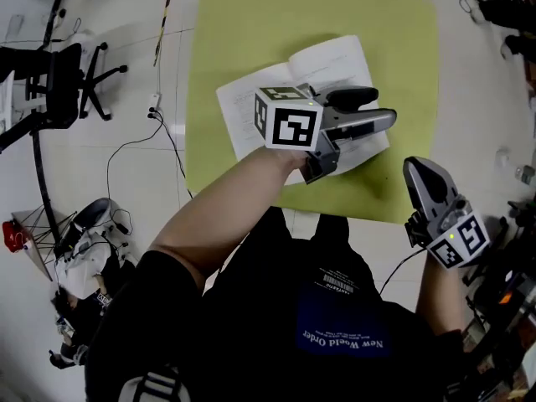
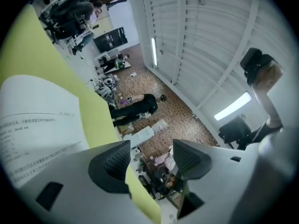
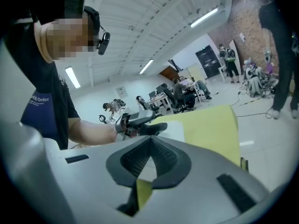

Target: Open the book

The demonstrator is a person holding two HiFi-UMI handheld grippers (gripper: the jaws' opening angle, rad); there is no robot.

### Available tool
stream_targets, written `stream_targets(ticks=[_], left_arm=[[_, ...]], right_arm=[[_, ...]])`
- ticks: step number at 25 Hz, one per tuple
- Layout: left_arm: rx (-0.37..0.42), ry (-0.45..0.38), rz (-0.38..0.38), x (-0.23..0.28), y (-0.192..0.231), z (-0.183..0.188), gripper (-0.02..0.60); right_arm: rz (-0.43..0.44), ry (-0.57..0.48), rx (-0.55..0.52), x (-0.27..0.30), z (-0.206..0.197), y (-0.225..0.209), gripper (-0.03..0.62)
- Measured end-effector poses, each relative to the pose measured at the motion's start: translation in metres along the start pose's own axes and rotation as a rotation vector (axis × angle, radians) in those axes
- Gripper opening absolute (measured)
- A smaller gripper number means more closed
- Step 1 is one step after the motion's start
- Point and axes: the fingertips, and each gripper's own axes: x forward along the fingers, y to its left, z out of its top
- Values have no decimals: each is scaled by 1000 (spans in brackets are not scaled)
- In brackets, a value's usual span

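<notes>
The left tool (image 1: pixel 381 107) is holding its two jaws apart with nothing between them (its own view is showing only the far room through the gap). It is hovering right over the book (image 1: pixel 327 61), reaching across the near right part of the spread toward its right edge. The book is lying flat near the middle of the yellow-green tabletop (image 1: pixel 243 15). Its white pages are already showing face up, and its long axis is running slantwise from left to right. In the left gripper view the printed page (image 2: pixel 32 120) is sitting just to the left of the left jaw, beside the tool rather than within its grip. The right tool (image 1: pixel 419 174) is waiting with its jaws pressed together and empty. It is off the tabletop's near right corner, well apart from the book. Judging from this, the left hand is the nearer one for any further page work, with the pages lying directly beneath it and to its left.
</notes>
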Motion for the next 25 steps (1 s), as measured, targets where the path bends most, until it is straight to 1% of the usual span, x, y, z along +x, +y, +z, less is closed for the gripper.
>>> stream_targets(ticks=[3,4,6,8,11,15,19,20,21,25], left_arm=[[11,92,11,44,15,-31,288],[3,110,13,53,21,-37,288],[-17,112,-6,65,23,-41,288],[-31,87,-56,67,13,-37,288],[-52,31,-131,51,-9,-25,288],[-69,-21,-169,22,-33,-14,288],[-107,-86,-212,-6,-47,-1,288],[-108,-99,-208,-16,-45,1,288],[-103,-108,-185,-27,-38,1,288],[-64,-130,11,-76,8,-6,287]], right_arm=[[-34,-24,15,-27,5,-9,-14],[-42,-29,19,-32,8,-13,-14],[-52,-38,22,-41,15,-21,-14],[-56,-47,22,-51,21,-28,-14],[-49,-61,12,-56,33,-26,-14],[-16,-70,-16,-53,48,-13,-14],[9,-70,-38,-44,61,-3,-14],[15,-67,-41,-40,62,0,-14],[21,-62,-44,-34,61,3,-14],[40,-45,-49,-14,56,13,-14]])
